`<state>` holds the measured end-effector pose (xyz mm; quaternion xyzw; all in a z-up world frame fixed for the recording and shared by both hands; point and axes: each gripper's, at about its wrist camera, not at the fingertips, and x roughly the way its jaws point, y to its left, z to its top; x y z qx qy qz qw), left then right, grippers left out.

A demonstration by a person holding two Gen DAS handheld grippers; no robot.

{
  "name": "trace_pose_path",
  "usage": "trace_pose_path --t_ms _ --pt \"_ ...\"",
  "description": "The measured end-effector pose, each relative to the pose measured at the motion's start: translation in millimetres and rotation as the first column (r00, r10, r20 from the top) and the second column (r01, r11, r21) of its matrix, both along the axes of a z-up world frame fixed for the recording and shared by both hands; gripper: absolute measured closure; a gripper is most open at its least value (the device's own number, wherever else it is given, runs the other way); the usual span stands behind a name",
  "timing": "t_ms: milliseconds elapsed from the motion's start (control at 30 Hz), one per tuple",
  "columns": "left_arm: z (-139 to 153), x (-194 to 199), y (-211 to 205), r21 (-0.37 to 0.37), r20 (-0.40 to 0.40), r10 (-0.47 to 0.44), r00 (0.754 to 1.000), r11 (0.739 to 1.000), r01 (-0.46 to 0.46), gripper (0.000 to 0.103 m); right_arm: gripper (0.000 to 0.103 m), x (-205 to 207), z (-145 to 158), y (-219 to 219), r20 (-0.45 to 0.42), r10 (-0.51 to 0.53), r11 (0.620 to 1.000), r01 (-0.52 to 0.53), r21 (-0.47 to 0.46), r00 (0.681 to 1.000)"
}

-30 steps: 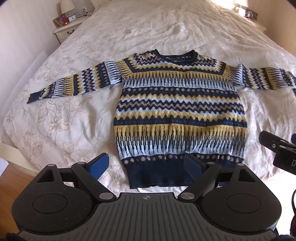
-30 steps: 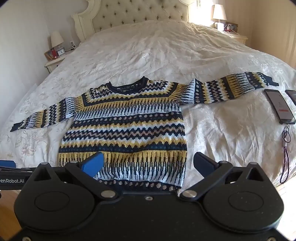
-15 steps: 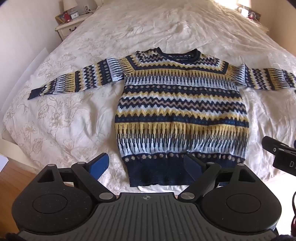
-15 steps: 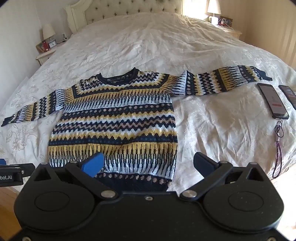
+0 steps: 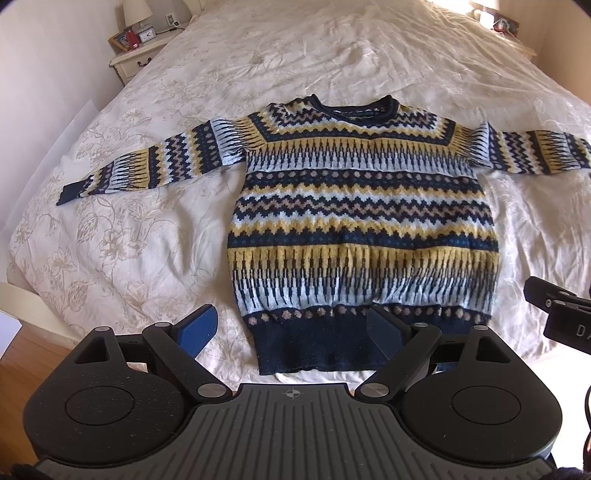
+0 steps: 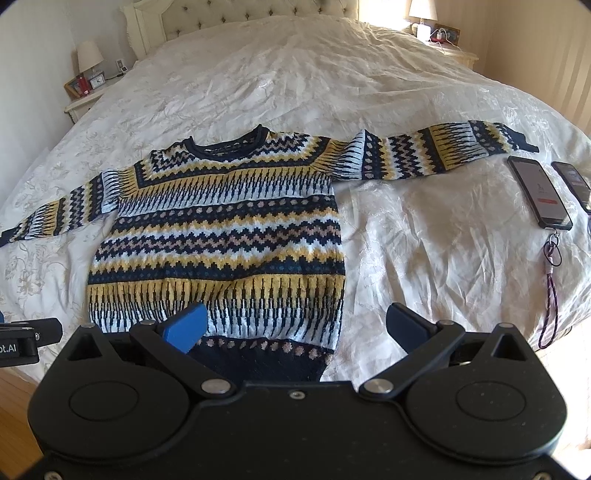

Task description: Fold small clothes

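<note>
1. Knitted in navy, yellow and pale blue, the sweater (image 5: 362,221) lies flat and face-up on the bed (image 5: 295,48), sleeves spread to 9 and 3 o'clock, collar at 12 and navy hem at 6, nearest both cameras.
2. Nothing looks folded yet; judging from this, the first fold is still to come.
3. The left gripper (image 5: 291,328) hovers over the hem's left corner with its jaws wide apart and nothing between them.
4. The right gripper (image 6: 295,325) hangs above the hem's right corner, likewise spread wide and empty.
5. To fold well, each gripper should probably pinch both knit layers at a hem corner or a sleeve cuff, lift together, and carry the edge evenly so the bands stay aligned.
6. Thick knit may slip or bunch, so a deep bite seems wise.
7. At 3 o'clock in the right wrist view, a phone (image 6: 539,192) with a lanyard (image 6: 550,288) lies just below the right cuff, and a second phone (image 6: 574,181) beside it; sweeping that sleeve could catch them.
8. A nightstand (image 5: 142,61) with a lamp (image 5: 136,11) stands at 11 o'clock, well clear.
</note>
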<state>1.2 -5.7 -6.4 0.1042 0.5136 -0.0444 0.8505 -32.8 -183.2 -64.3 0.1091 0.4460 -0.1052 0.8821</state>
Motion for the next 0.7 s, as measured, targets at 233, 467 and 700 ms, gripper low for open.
trace_pose_path --t_ms 233,467,700 --pt "-3.5 1.5 -5.9 0.005 -0.007 -0.008 1.000 1.000 0.008 0.015 0.001 0.4 -2.4 -4.1 -0.005 -0.006 1.000 0.006 0.008 1.000" --pt "-6.3 3.8 -9.2 0.003 -0.015 -0.001 1.000 1.000 0.001 0.015 0.001 1.7 -4.3 -6.4 -0.008 -0.006 1.000 0.006 0.014 1.000" --pt "-7.4 7.1 -10.3 0.002 -0.023 0.008 1.000 1.000 -0.008 0.015 0.001 7.5 -7.3 -7.0 -0.013 0.001 1.000 0.000 0.024 1.000"
